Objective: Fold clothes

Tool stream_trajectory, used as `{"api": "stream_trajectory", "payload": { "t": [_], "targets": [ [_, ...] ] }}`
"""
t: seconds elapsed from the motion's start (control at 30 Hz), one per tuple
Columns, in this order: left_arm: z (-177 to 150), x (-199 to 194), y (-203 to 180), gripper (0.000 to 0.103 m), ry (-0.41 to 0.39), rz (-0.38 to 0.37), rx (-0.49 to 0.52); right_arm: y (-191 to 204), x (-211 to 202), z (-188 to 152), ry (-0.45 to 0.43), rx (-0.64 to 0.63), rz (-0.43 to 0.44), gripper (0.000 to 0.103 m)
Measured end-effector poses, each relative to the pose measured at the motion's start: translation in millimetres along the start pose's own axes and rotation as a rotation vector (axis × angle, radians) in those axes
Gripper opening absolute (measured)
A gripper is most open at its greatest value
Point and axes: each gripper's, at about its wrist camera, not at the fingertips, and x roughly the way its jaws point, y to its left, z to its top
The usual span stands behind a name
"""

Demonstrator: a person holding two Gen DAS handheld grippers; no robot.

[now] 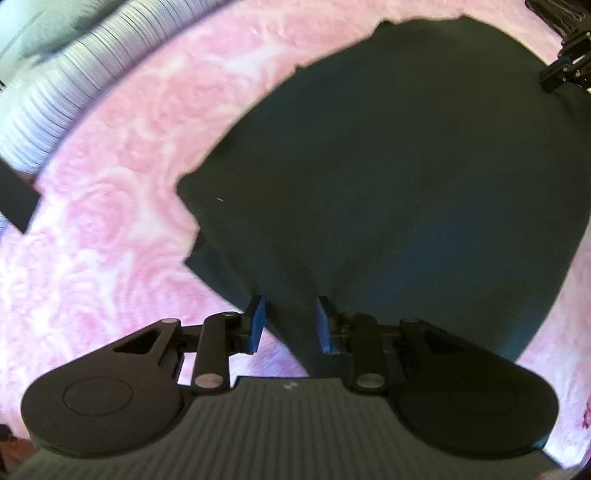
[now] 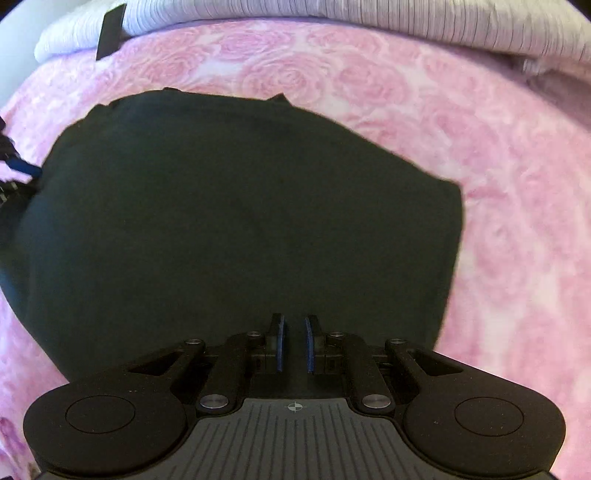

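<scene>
Left hand-held gripper (image 1: 288, 325) sits low at the near edge of the dark garment (image 1: 388, 184), its blue pads (image 1: 256, 325) spread apart with a narrow tongue of the dark cloth running down between them; the pads do not look pressed onto the fabric, so this one reads as open. Over in the right wrist view, the right hand-held gripper (image 2: 293, 343) hovers at the garment's (image 2: 240, 221) near hem with its blue pads (image 2: 280, 343) drawn close together but with a slim gap between them. Dark cloth fills that gap from behind (I honestly cannot tell whether any of it is pinched or whether the pads are simply held narrow above it).

The garment itself is a very dark green-black piece lying spread out flat on the bed, on a pink blanket (image 1: 110, 221) patterned with roses. It shows a squared flap jutting out on its left side in the left wrist view, and a similar squared corner on its right side in the right wrist view. Its far edge is a little uneven.

Along the far side of the bed runs a pale striped pillow or bolster (image 2: 369, 22), with a small black rectangular object (image 2: 110, 31) resting at its edge against the blanket. From the left wrist view, the right hand-held gripper (image 1: 561, 70) shows at the upper right, by the garment's far corner.
</scene>
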Motion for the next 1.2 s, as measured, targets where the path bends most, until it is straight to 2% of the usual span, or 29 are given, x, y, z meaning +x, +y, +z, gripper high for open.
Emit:
{"api": "stream_trajectory", "payload": {
  "t": [0.07,0.13,0.27,0.33,0.43,0.53,0.7,0.93,1.07,1.2],
  "targets": [
    [-8.1,-15.8,-6.6,0.026,-0.020,-0.010,-0.010,9.2,-14.2,-5.8,-0.026,-0.003,-0.011,0.010],
    [-18.7,-28.5,-16.9,0.026,-0.030,-0.034,-0.017,21.7,-22.4,-18.1,-0.014,-0.005,-0.031,0.010],
    [-50.6,-17.2,-54.1,0.025,0.042,-0.088,0.042,36.4,-17.9,-44.1,0.065,0.034,-0.041,0.011],
    [-62.8,-13.5,-70.5,0.024,0.041,-0.061,0.100,39.7,-12.5,-55.9,0.114,0.072,-0.037,0.011],
    [-64.0,-17.8,-73.5,0.023,0.026,-0.041,0.078,43.3,-19.8,-63.8,0.103,0.097,-0.038,0.011],
    [-62.1,-25.6,-71.9,0.023,0.022,-0.051,0.044,45.2,-24.4,-69.0,0.137,0.135,-0.062,0.010],
    [-71.3,-47.5,-87.6,0.024,0.021,-0.041,0.065,59.5,-51.6,-77.6,0.021,0.103,-0.179,0.011],
    [-95.6,-75.1,-122.2,0.024,0.050,-0.013,0.010,59.6,-80.1,-103.8,-0.022,0.106,-0.156,0.011],
    [-113.1,-94.4,-154.5,0.024,0.068,0.000,0.008,57.1,-93.2,-114.1,-0.002,0.172,-0.090,0.010],
    [-118.4,-123.3,-171.3,0.024,0.048,0.004,-0.023,65.9,-115.6,-130.0,-0.090,0.100,-0.123,0.011]
  ]
}}
